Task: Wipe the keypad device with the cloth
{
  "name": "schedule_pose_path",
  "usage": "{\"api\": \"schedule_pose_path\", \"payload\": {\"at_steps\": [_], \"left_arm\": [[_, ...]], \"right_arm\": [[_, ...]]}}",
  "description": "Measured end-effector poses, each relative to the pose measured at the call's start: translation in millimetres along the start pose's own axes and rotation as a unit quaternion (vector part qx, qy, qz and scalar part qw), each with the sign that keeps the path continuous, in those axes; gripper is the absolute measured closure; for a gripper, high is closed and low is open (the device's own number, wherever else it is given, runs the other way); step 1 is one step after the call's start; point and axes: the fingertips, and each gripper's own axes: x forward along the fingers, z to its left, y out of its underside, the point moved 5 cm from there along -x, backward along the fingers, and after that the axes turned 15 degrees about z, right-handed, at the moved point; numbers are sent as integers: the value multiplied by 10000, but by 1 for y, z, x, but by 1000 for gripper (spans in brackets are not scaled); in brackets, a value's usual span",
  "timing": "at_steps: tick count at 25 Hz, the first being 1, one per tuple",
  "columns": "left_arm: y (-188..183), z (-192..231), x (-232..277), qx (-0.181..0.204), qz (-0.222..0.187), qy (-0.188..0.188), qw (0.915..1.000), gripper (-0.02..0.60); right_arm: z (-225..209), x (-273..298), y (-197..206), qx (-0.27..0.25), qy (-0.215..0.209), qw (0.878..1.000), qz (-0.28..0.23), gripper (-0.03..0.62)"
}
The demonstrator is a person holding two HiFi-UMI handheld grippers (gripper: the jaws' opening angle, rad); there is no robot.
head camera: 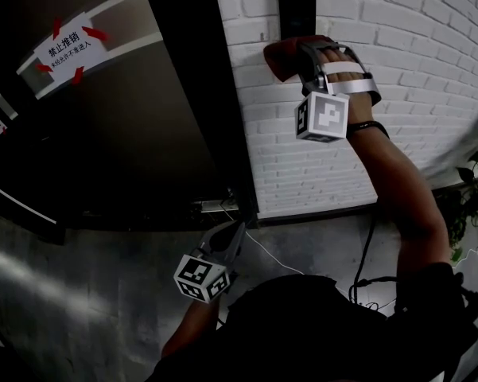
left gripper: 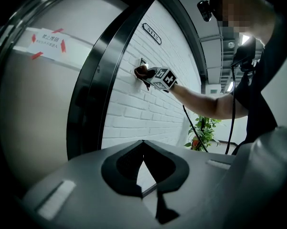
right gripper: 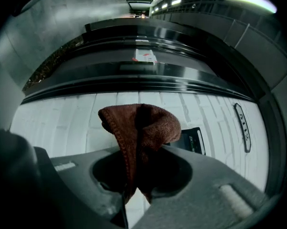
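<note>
A black keypad device (head camera: pixel 296 10) is fixed to the white brick wall (head camera: pixel 429 70); in the right gripper view the keypad device (right gripper: pixel 192 141) shows just right of the cloth. My right gripper (head camera: pixel 290 54) is raised to the wall and shut on a reddish-brown cloth (head camera: pixel 282 54), which bunches up from between the jaws, cloth (right gripper: pixel 139 128). The cloth sits at the keypad's lower edge. The left gripper view shows the cloth (left gripper: pixel 142 72) against the wall. My left gripper (head camera: pixel 235 233) hangs low by the door frame, shut and holding nothing, left gripper (left gripper: pixel 142 168).
A dark door (head camera: pixel 103 134) with a white notice sticker (head camera: pixel 68 48) stands left of the wall. A small sign plate (right gripper: pixel 242 127) is on the bricks beyond the keypad. A potted plant (head camera: pixel 477 193) stands at the right. Cables (head camera: pixel 366 249) trail on the floor.
</note>
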Motion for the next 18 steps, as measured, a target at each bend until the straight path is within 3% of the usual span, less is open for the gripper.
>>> {"api": "schedule_pose_path", "payload": {"at_steps": [12,18], "left_arm": [[3,-1,-6,-45,37,5,10000,565],[5,0,-14,-26,19,-15,10000,565]], "right_arm": [[33,1,4,76,-263,9996,80,525],[53,8,8,82,-613,9978,223,525]]}}
